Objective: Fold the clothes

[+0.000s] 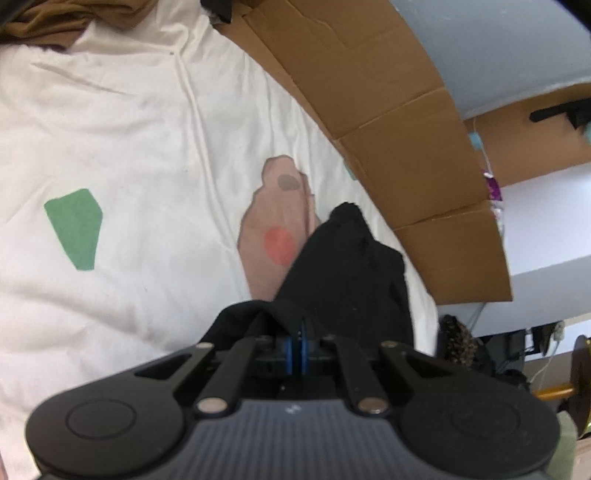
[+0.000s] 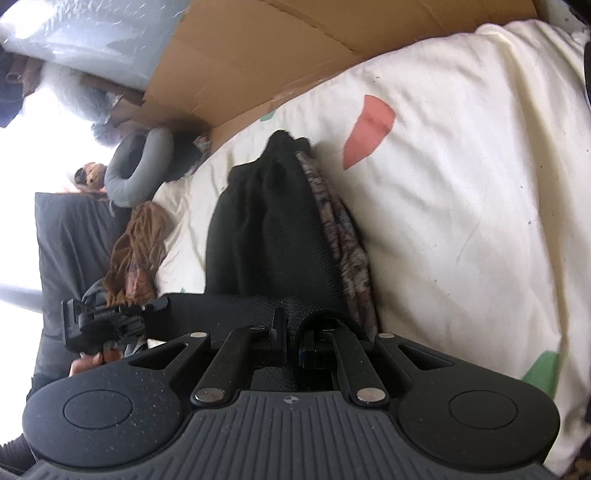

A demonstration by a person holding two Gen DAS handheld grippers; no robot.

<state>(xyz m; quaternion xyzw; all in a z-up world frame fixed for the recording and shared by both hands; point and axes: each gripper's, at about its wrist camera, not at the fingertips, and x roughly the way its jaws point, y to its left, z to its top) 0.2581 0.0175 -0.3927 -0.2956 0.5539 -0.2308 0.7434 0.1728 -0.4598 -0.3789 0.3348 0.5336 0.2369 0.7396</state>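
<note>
Left gripper (image 1: pixel 300 334) fingertips buried in black garment (image 1: pixel 347 273); brown garment (image 1: pixel 55 18) cut by pic top. Right view: patterned cloth (image 2: pixel 351 251) mostly under black garment, other gripper (image 2: pixel 107 321) blurred.

A: Bedding, colours?
B: Bed cover (image 1: pixel 140 122), cream white, with a green patch (image 1: pixel 75 229) at left of the left view, a pink patch (image 1: pixel 275 229) with an orange-red spot (image 1: pixel 279 244) and a grey-brown spot (image 1: pixel 289 182) at centre.
A: Garments?
B: Black garment (image 2: pixel 266 225), plain, centre. Mottled grey-brown cloth (image 2: pixel 349 251) beside it. Brown cloth (image 2: pixel 135 247), left.
A: Surroundings?
B: Cardboard (image 1: pixel 399 122), tan. Neck pillow (image 2: pixel 138 166), grey, upper left.
</note>
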